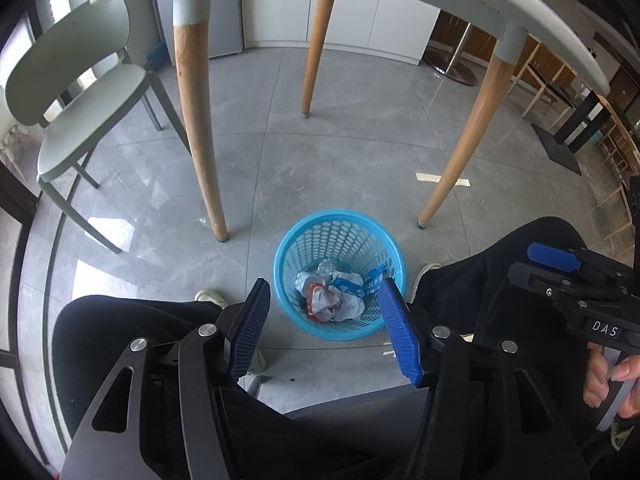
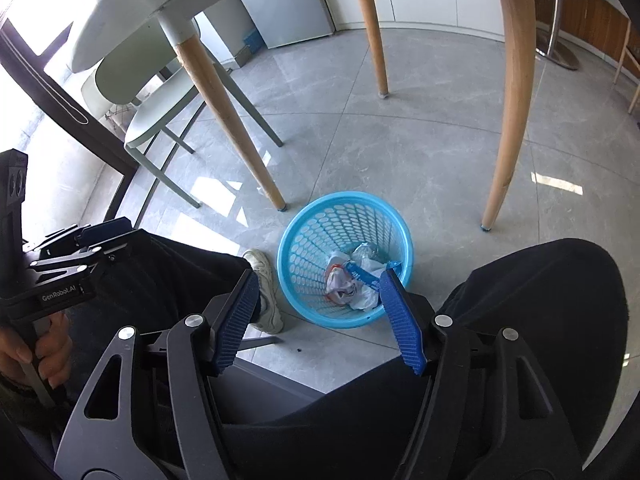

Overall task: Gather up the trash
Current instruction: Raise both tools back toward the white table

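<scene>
Peering down from the left wrist view, the left gripper [image 1: 324, 308] hangs above the blue basket [image 1: 288, 248], jaws apart and empty, its near finger hiding part of the crumpled trash [image 1: 340, 300] inside. From the right wrist view, the right gripper [image 2: 318, 304] tilts steeply over the same basket, likewise spread and empty; wrapper print is unreadable.

A blue basket [image 1: 296, 240] of crumpled trash [image 1: 334, 298] stands on grey floor tiles [image 1: 340, 160] between table legs [image 1: 200, 140].
</scene>
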The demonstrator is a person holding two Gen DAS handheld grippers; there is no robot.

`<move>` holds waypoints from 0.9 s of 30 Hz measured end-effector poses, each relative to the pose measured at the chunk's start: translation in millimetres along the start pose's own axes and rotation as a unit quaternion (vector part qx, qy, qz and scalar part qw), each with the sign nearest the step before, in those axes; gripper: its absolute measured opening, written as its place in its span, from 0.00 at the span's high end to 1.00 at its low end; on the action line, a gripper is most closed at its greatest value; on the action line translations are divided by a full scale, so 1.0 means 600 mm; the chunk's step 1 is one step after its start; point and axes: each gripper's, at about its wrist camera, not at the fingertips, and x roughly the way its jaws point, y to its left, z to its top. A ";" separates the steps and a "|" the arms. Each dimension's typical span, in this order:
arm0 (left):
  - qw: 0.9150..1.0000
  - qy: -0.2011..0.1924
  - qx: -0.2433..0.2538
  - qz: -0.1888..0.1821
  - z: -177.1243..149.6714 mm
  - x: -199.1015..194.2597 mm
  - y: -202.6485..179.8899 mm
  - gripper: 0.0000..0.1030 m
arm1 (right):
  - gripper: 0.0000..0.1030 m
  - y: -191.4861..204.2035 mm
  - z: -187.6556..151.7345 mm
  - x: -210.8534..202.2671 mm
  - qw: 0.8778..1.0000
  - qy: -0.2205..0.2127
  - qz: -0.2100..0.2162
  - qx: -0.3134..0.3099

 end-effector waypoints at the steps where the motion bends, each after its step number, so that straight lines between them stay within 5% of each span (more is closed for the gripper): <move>1: 1.000 -0.006 0.002 0.000 0.001 -0.009 -0.003 0.43 | 0.41 0.000 -0.001 -0.009 1.000 -0.005 -0.003 -0.003; 11: 0.997 -0.078 0.009 0.014 0.019 -0.105 -0.013 0.31 | 0.36 0.037 0.020 -0.132 0.995 -0.087 -0.009 -0.054; 18: 0.989 -0.139 0.014 0.038 0.052 -0.161 -0.018 0.25 | 0.34 0.062 0.080 -0.219 0.986 -0.153 0.009 -0.069; 27: 0.983 -0.183 0.011 0.021 0.081 -0.216 -0.017 0.19 | 0.30 0.090 0.174 -0.294 0.973 -0.209 0.002 -0.096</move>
